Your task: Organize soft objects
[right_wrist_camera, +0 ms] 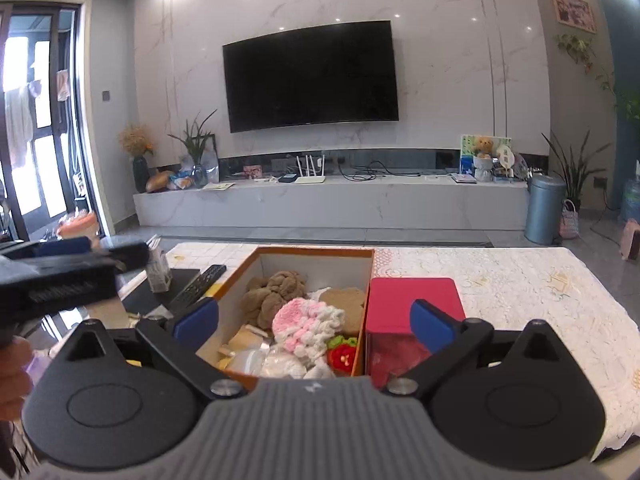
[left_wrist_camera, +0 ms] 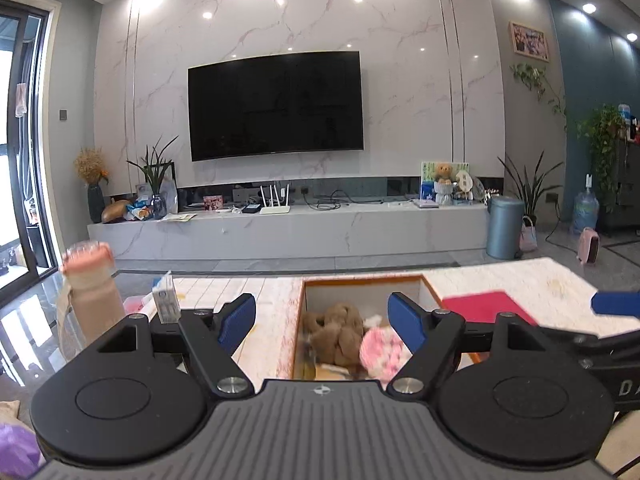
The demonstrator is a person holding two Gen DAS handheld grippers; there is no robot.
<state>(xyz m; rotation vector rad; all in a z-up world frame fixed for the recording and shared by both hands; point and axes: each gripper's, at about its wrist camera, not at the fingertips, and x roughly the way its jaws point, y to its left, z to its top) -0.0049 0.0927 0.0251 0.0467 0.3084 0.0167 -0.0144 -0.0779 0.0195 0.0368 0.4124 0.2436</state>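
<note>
An open orange-rimmed box [right_wrist_camera: 312,251] sits on the table and holds soft things: a brown knitted bundle [right_wrist_camera: 276,290], a pink and white knitted piece [right_wrist_camera: 308,322], a red and green crocheted piece [right_wrist_camera: 343,354] and white items. The box [left_wrist_camera: 362,278] also shows in the left wrist view with the brown bundle [left_wrist_camera: 336,334] and the pink piece [left_wrist_camera: 380,350]. My left gripper [left_wrist_camera: 322,322] is open and empty above the box's near side. My right gripper [right_wrist_camera: 314,322] is open and empty over the box. A red box [right_wrist_camera: 412,300] stands right of it.
A pink bottle [left_wrist_camera: 94,284] and a small carton [left_wrist_camera: 166,300] stand at the table's left. A remote control [right_wrist_camera: 198,286] lies left of the box. A lace cloth [right_wrist_camera: 540,280] covers the table's right side. A TV cabinet [right_wrist_camera: 332,202] stands beyond the table.
</note>
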